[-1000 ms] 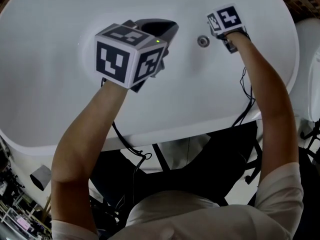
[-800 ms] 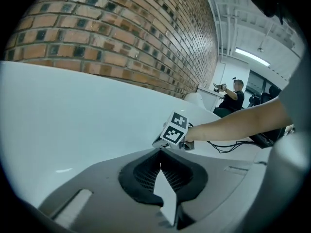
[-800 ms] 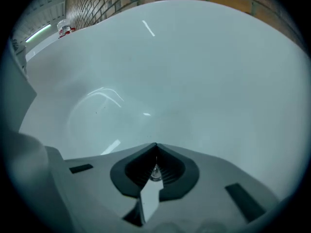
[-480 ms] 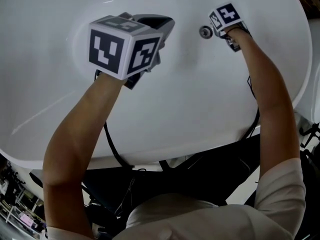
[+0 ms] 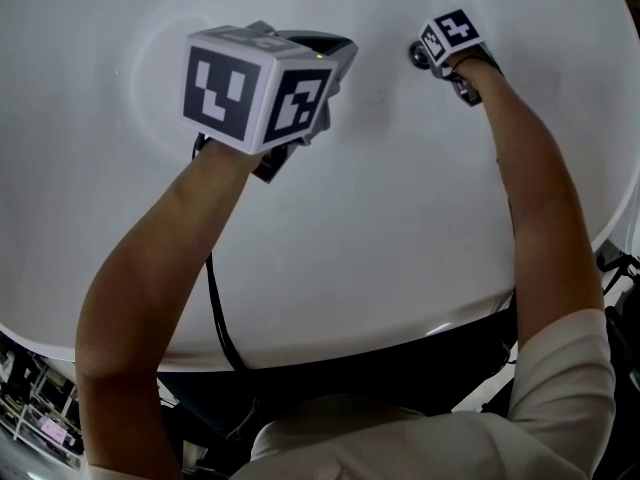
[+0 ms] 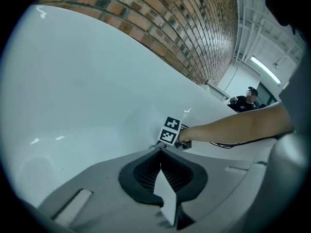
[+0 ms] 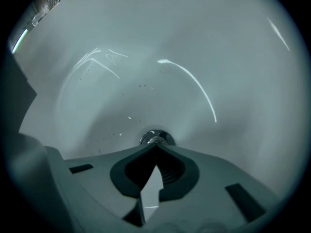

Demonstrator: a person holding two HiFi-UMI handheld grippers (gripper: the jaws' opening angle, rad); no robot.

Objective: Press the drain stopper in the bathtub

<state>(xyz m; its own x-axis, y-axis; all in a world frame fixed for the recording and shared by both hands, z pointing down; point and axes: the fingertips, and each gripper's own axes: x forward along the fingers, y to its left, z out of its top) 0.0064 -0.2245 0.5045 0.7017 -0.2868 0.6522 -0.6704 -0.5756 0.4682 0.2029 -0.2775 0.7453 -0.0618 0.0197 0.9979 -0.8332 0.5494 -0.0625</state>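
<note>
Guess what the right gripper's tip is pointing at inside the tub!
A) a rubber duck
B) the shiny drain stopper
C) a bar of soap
B: in the right gripper view, the shut right gripper has its tip right at the shiny round drain stopper on the floor of the white bathtub.

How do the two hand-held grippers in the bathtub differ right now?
The right hand-held gripper has its tips at the chrome drain stopper; the left hand-held gripper faces bare bathtub, off to the side. The right one reaches deeper and looks smaller in the head view; the left one is nearer that camera. Both have their jaws shut on nothing.
</note>
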